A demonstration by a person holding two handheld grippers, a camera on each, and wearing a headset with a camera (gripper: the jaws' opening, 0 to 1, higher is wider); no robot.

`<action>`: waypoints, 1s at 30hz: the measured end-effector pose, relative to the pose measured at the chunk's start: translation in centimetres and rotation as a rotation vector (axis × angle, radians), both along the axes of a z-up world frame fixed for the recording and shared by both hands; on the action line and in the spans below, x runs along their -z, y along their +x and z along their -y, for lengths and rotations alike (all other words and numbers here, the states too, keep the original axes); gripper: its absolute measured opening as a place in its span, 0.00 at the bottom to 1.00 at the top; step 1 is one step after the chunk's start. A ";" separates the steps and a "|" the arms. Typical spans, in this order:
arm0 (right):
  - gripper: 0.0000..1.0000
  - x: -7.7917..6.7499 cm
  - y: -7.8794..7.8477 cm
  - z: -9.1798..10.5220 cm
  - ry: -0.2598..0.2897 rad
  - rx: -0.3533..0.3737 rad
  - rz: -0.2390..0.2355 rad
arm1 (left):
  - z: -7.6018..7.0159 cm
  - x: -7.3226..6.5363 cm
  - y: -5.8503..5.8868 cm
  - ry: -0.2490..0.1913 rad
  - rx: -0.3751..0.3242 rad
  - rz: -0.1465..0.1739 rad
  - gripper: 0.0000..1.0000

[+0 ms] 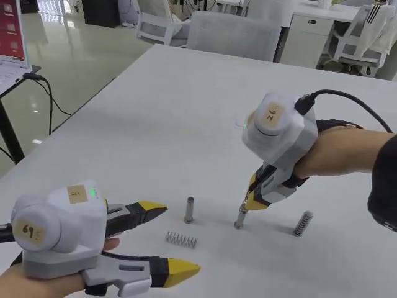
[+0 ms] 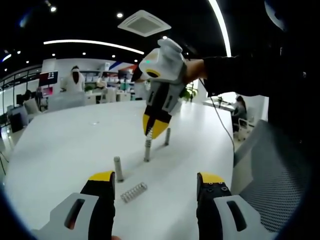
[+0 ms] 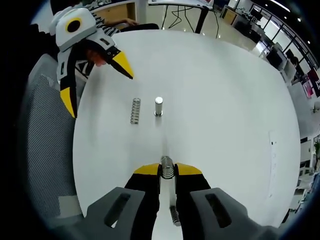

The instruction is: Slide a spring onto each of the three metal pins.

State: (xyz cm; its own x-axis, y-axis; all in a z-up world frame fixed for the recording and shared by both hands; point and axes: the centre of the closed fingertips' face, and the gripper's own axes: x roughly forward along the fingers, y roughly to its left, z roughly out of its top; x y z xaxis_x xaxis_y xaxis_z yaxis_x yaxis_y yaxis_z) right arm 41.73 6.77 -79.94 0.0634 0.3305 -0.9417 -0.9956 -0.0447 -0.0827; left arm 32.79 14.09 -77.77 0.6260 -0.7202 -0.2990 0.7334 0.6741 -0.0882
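Three metal pins stand on the white table (image 1: 167, 124). The left pin (image 1: 189, 210) (image 2: 118, 169) (image 3: 158, 106) is bare. My right gripper (image 1: 253, 200) (image 2: 154, 129) (image 3: 167, 170) is shut on a spring (image 3: 167, 167) over the middle pin (image 1: 239, 219) (image 2: 147, 150). The right pin (image 1: 303, 223) (image 2: 167, 136) wears a spring. A loose spring (image 1: 181, 239) (image 2: 134, 192) (image 3: 135, 110) lies flat in front of the bare pin. My left gripper (image 1: 167, 239) (image 2: 156, 182) (image 3: 97, 85) is open, its jaws on either side of that loose spring and short of it.
The table's left edge (image 1: 68, 124) drops to a glossy floor with a cable. Office chairs (image 1: 232, 34) stand at the far end, and a mesh chair (image 2: 280, 175) sits by the near edge.
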 end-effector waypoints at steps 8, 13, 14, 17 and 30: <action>0.08 0.8 0.0 0.0 -0.010 0.000 -0.003 | -0.1 0.0 0.0 0.003 -0.002 -0.002 0.62; 0.08 1.2 0.1 0.0 -0.021 0.002 -0.003 | -0.1 0.0 0.0 0.004 -0.002 -0.004 0.61; 0.08 1.3 0.1 0.0 -0.021 0.002 -0.004 | -0.1 0.0 0.0 0.004 -0.002 -0.004 0.62; 0.08 1.6 0.1 0.0 -0.025 0.008 -0.006 | -0.1 0.0 0.0 0.004 -0.003 -0.005 0.61; 0.08 3.1 -0.1 -0.1 -0.039 0.010 -0.019 | -0.2 0.2 0.0 0.007 -0.006 -0.008 0.61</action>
